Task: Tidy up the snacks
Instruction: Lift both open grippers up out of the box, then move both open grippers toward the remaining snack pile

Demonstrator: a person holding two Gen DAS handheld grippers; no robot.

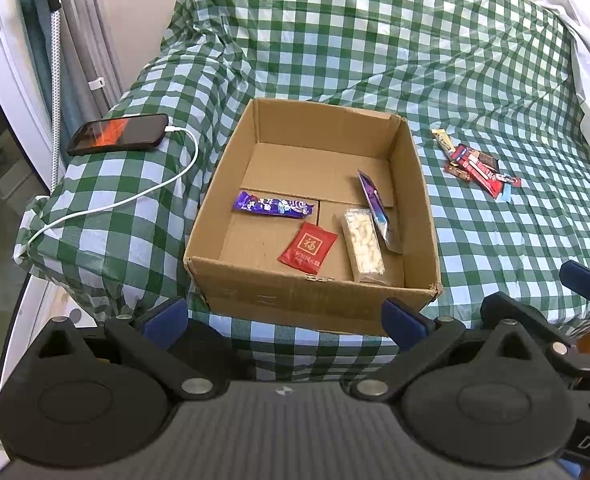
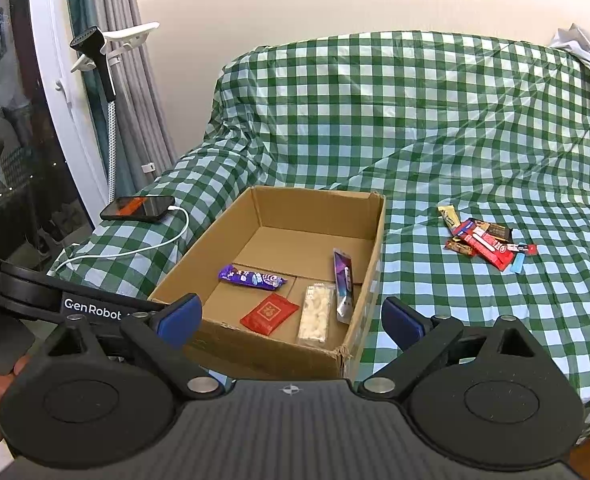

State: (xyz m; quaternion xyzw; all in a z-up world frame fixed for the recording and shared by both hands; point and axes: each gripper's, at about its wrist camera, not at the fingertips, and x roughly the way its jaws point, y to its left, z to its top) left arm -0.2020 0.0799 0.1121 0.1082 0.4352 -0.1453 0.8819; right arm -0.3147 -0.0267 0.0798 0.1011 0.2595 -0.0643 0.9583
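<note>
Snacks sit in two groups on the checked cloth point(image 1: 375, 40). Four lie inside the cardboard box point(image 1: 295, 292): purple bar point(image 1: 271, 205), red packet point(image 1: 308, 246), clear nougat pack point(image 1: 363, 245) and a silver-purple pouch point(image 1: 377, 210) leaning on the wall at 3 o'clock. Loose wrappers point(image 1: 477, 168) (a small heap) lie at 2 o'clock. Left tool point(image 1: 285, 320) and right tool point(image 2: 291, 320) hang spread, holding nothing. Phone point(image 1: 119, 133) at 10 o'clock.

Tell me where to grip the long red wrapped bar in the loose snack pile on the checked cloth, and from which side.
Grip the long red wrapped bar across its narrow width near the middle, coming straight down from above. It lies flat and diagonal on top of the pile of small wrapped snacks, so turn the open right hand-held gripper until its fingers straddle the bar's long edges. Neighbouring wrappers touch it, so a low sideways approach would probably scatter them.
</note>
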